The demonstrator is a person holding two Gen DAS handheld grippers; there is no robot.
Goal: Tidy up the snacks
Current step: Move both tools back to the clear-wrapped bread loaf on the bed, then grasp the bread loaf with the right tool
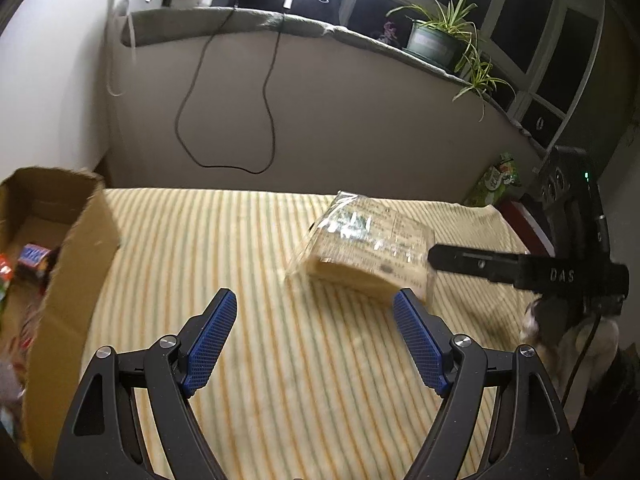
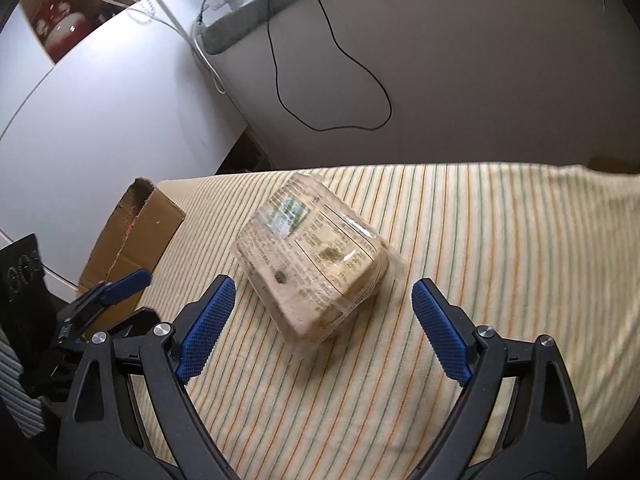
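A clear-wrapped pack of bread slices [image 1: 368, 248] lies on the striped cloth [image 1: 260, 280], label side up; it also shows in the right wrist view [image 2: 316, 260]. My left gripper [image 1: 314, 304] is open and empty, hovering over the cloth just short of the pack. My right gripper [image 2: 324, 296] is open and empty, its jaws standing wide just in front of the pack; in the left wrist view its black body [image 1: 560, 264] reaches in from the right, one finger touching or nearly touching the pack's right end. A cardboard box [image 1: 60, 240] with snack packets [image 1: 34, 258] inside stands at the left.
The box also shows in the right wrist view [image 2: 132, 240], with the left gripper [image 2: 116, 288] in front of it. A green snack bag [image 1: 498, 180] leans at the far right. A sill with a potted plant [image 1: 436, 36] and hanging black cables [image 1: 232, 120] runs behind.
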